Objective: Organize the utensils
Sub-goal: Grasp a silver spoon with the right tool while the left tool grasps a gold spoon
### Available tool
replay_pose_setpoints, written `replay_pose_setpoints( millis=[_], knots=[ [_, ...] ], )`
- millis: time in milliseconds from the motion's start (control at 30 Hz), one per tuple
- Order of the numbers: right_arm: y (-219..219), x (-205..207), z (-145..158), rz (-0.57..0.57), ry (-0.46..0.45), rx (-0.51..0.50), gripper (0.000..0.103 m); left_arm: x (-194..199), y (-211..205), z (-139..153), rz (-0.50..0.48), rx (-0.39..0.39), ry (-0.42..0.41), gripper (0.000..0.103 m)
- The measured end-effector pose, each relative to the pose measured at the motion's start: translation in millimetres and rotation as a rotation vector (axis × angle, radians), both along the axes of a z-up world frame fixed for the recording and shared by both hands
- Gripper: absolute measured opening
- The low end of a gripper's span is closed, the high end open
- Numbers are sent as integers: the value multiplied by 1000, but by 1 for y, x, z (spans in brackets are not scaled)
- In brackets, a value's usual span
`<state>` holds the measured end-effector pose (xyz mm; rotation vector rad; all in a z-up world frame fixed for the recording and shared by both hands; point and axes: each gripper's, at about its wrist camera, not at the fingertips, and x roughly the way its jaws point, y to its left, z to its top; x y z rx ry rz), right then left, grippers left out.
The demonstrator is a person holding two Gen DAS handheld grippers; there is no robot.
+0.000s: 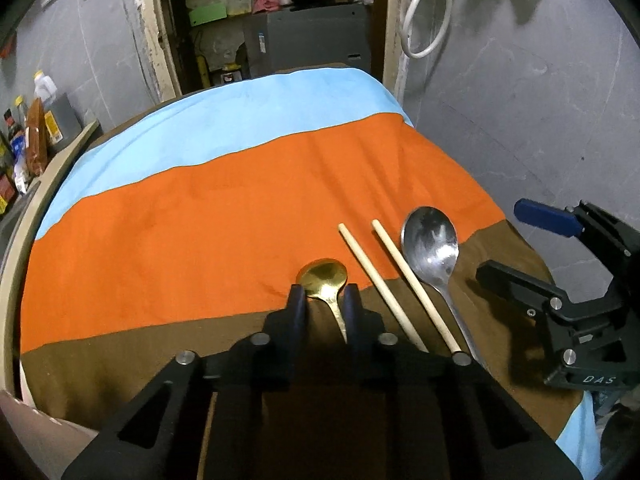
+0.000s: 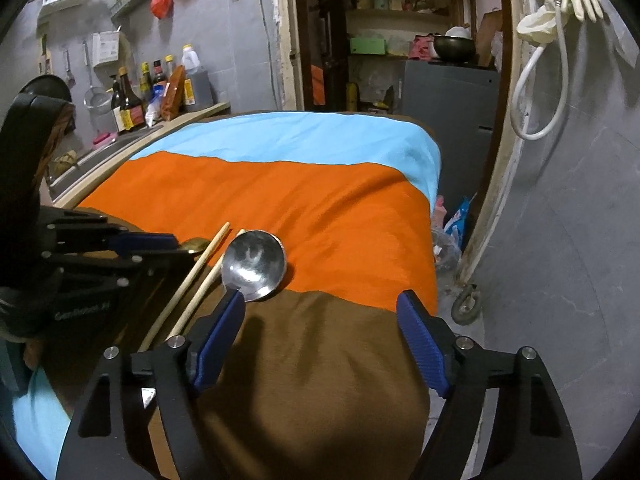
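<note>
A small gold spoon (image 1: 325,278) lies on the striped cloth (image 1: 180,216), its handle between the fingers of my left gripper (image 1: 322,294). The jaws stand close on either side of the neck; I cannot tell whether they pinch it. Two wooden chopsticks (image 1: 380,280) lie side by side to its right, then a large silver spoon (image 1: 431,242). My right gripper (image 2: 322,304) is open and empty above the brown stripe, just right of the silver spoon (image 2: 254,264) and chopsticks (image 2: 200,272).
The table's right edge (image 2: 434,240) drops to a floor with a plastic bag. A counter with sauce bottles (image 2: 136,96) and a sink lies to the left. A doorway with shelves and a grey cabinet (image 2: 448,96) stands behind. A white hose (image 2: 536,92) hangs on the right wall.
</note>
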<state>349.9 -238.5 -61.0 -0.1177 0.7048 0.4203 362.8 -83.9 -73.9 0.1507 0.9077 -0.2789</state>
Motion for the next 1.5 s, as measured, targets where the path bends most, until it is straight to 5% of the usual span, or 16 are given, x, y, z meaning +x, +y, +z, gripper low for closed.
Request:
replay_pose_setpoints(
  millis=[233, 533, 833, 933, 1033, 1067, 1267, 1500],
  knots=[
    [17, 7, 0, 59, 33, -29, 73, -8, 15, 4, 15, -41, 3, 3],
    [41, 22, -8, 99, 93, -100, 71, -11, 25, 8, 15, -83, 28, 3],
    [46, 36, -10, 99, 154, -89, 73, -9, 11, 6, -45, 38, 35, 4],
    [47, 37, -9, 102, 156, -83, 67, -9, 9, 4, -66, 72, 30, 4],
    [47, 34, -8, 108, 150, -76, 46, -9, 5, 1, -78, 88, 10, 3],
    [48, 33, -9, 112, 149, -73, 37, -9, 6, 0, -80, 80, -1, 3],
    [41, 26, -3, 80, 118, -52, 35, -21, 27, 11, -41, -67, -70, 1],
    [35, -9, 23, 27, -106, -45, 35, -59, 42, 44, -35, -194, -265, 1]
  ],
)
